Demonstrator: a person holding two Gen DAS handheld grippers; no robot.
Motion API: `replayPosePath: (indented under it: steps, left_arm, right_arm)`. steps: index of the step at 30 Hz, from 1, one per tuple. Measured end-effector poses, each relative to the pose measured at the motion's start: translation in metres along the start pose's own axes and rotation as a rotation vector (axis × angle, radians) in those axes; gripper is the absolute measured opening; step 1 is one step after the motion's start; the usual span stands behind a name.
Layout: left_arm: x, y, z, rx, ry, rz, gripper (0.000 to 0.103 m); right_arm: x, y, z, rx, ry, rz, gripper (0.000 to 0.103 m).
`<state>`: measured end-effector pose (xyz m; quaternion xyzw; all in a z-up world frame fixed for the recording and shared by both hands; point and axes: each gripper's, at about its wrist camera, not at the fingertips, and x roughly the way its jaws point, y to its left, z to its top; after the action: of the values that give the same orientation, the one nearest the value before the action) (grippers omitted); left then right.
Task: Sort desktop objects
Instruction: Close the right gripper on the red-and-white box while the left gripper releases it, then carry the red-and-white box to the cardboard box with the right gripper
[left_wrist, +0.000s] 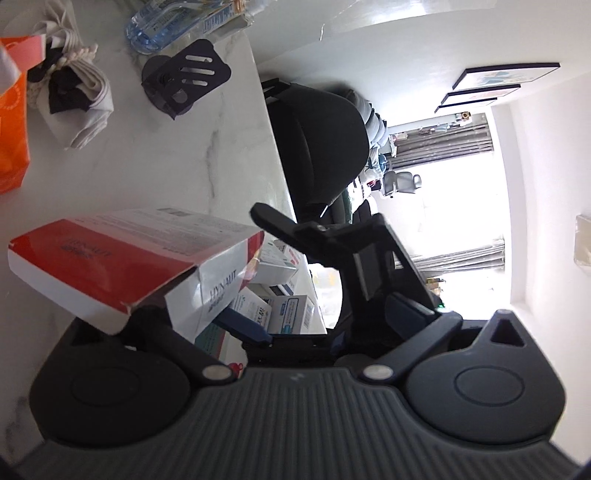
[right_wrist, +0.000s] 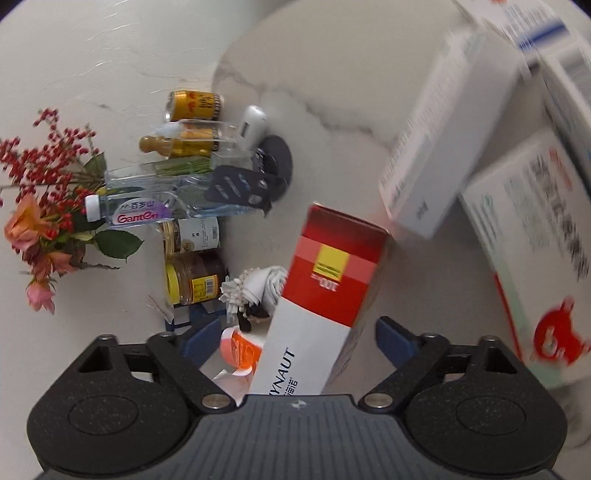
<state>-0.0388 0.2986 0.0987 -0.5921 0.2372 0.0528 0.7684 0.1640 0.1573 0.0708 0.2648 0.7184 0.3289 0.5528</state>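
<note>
Black office chair (left_wrist: 325, 147), framed pictures (left_wrist: 491, 86), grey curtains (left_wrist: 443, 146) — beyond the marble table (left_wrist: 177, 155).

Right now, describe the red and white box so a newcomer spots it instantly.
Start at the marble table, then find the pile of pale medicine boxes at its edge. The red and white box sits beside them, between the fingers of the right gripper. Only it has a solid red end with a yellow label; its neighbours are mostly white.
</note>
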Motion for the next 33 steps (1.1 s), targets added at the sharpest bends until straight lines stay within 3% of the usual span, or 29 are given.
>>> replayPosePath:
  steps: [3, 5, 7, 21, 28, 33]
  left_arm:
    - [-0.001, 0.000, -0.006, 0.044, 0.023, 0.006, 0.103]
    - [-0.003, 0.001, -0.009, 0.048, 0.032, 0.013, 0.103]
    - [-0.007, 0.004, -0.010, 0.025, 0.048, 0.007, 0.103]
    - [-0.038, -0.014, -0.028, 0.095, 0.163, 0.046, 0.103]
    - [-0.047, -0.024, -0.029, 0.253, 0.212, 0.099, 0.103]
    - [-0.038, -0.035, -0.021, 0.321, 0.195, 0.165, 0.103]
  right_arm:
    - [0.011, -0.006, 0.000, 0.034, 0.022, -0.010, 0.078]
    - [0.017, -0.006, -0.001, 0.024, 0.032, -0.052, 0.055]
    - [0.019, -0.005, -0.005, 0.004, 0.038, -0.075, 0.052]
    - [-0.013, 0.004, -0.001, -0.026, -0.034, -0.104, 0.048]
    - [-0.069, 0.015, 0.004, -0.082, -0.133, -0.081, 0.047]
    - [-0.117, 0.010, 0.001, -0.092, -0.220, -0.066, 0.047]
